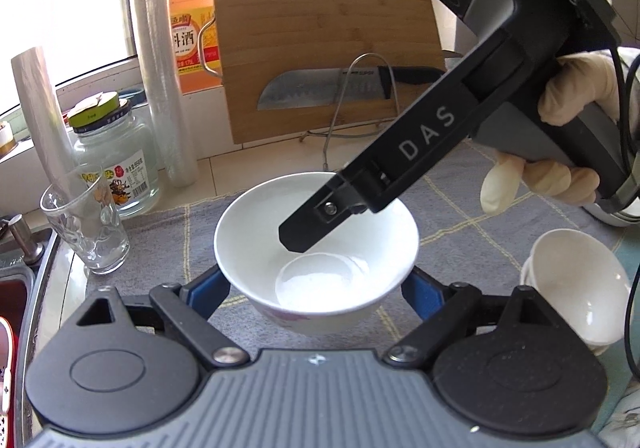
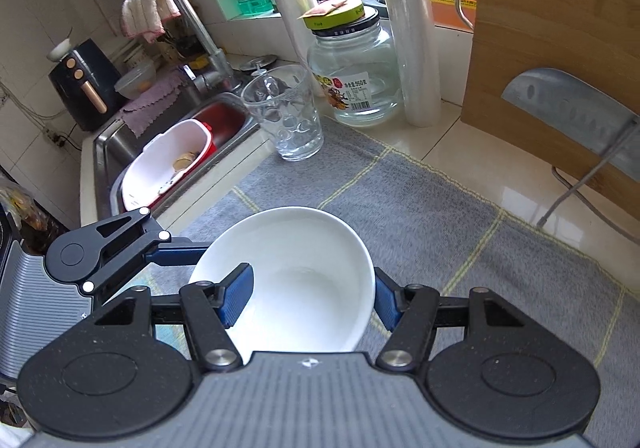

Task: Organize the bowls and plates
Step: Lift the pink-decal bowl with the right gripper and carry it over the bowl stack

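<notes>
Your left gripper [image 1: 316, 288] has its blue pads on either side of the white bowl [image 1: 316, 248], hugging its outer wall low down, so you're holding it just above the grey checked mat [image 1: 460, 208]. Your right gripper [image 2: 308, 300] straddles the same bowl's rim: one pad sits inside, the other outside, pinched on the wall. Looks like a hand-over or a steadying grip, mid-step. A second bowl [image 1: 576, 288] lies tipped on its side to the right, so the next move is probably nesting these two; one claw must let go first, and slowly, or the bowl tilts. Around you: a drinking glass [image 2: 286, 116] and glass jar [image 2: 356, 72] close by, sink [image 2: 132, 140] beyond, cutting board [image 1: 328, 48] and knife [image 1: 320, 88] at the back.
</notes>
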